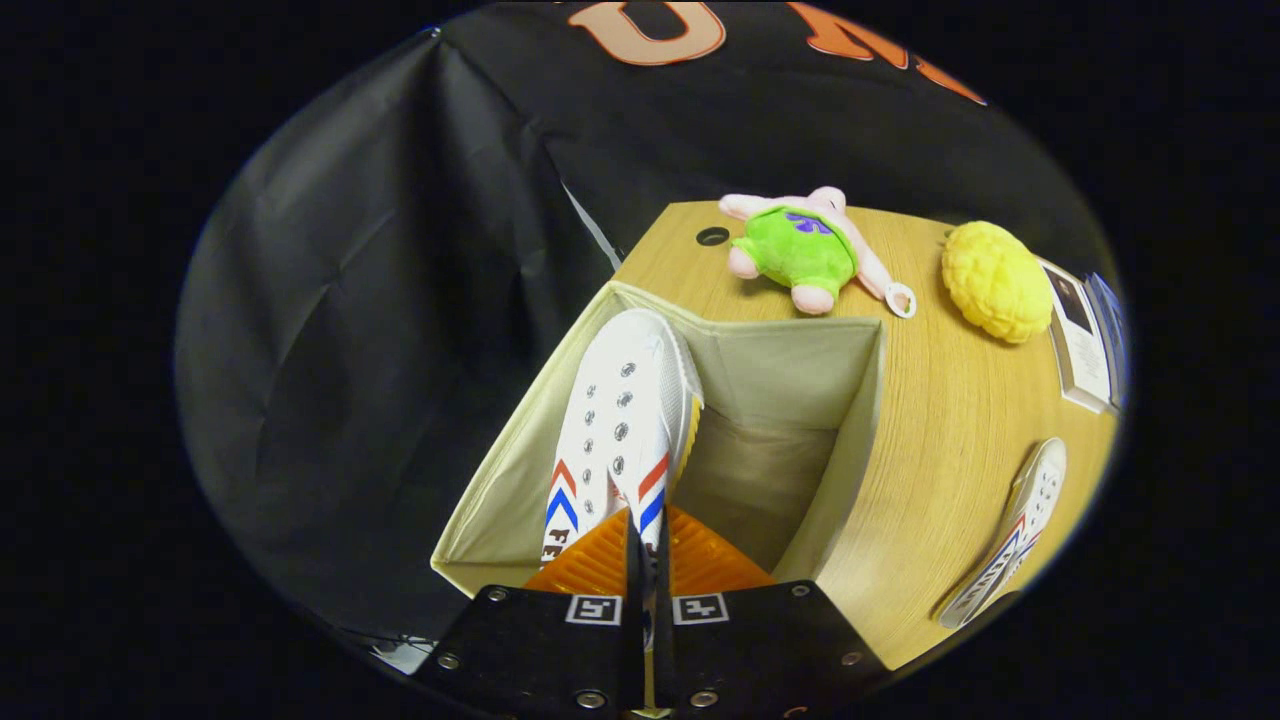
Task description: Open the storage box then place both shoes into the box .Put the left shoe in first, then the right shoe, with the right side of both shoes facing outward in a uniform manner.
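Lowering the first shoe (622,420) into the box (858,420) is the step I am judging to be in hand, and I am doing it with the fingers (648,560) pressed together on the shoe's heel end, the thin rear edge pinched in the narrow slot between them. The shoe is hanging toe-down inside the open box, lying close along its left wall, with the toe near the far corner and the eyelets facing up toward me. To do this well, I am thinking the shoe needs to stay tight to that wall so that room is left beside it for the second shoe (1010,545), which is lying on the table (940,430) well apart, to the right of the box. I would be easing down until the sole side settles before letting the fingers part, since a drop from here could tip it across the floor of the box. Which side of the shoe is facing outward I cannot tell for certain from this angle. I am holding the gripper above the box's near rim, pitched steeply downward and looking into it. A plush toy (800,250) and a yellow bun-shaped thing (995,280) are sitting on the table beyond the box, clear of the work.
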`<state>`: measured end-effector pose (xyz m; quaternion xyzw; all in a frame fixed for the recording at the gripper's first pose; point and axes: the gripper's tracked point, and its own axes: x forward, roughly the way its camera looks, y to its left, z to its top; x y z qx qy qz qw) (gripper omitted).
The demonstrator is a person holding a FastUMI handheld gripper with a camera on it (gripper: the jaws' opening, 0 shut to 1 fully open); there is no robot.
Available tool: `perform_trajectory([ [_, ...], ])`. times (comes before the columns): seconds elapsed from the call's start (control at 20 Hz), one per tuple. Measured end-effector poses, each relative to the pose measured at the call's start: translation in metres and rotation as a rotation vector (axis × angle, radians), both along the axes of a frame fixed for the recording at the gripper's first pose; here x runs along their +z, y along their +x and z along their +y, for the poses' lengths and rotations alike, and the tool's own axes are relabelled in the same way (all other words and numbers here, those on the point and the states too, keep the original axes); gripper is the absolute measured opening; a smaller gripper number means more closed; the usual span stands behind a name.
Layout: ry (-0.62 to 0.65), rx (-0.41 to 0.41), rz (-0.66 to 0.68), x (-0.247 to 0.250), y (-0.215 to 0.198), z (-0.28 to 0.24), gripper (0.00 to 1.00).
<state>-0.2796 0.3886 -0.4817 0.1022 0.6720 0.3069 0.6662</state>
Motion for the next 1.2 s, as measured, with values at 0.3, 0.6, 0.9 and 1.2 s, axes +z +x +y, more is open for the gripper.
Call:
perform_trajectory([
  [0.3, -0.092, -0.100, 0.205, -0.018, -0.013, 0.004, 0.04],
  [0.6, -0.183, -0.047, 0.294, -0.030, -0.038, 0.012, 0.05],
  [0.9, 0.033, -0.090, 0.318, 0.009, -0.024, 0.023, 0.35],
  [1.2, 0.108, -0.153, 0.113, 0.055, 0.035, -0.038, 0.74],
])
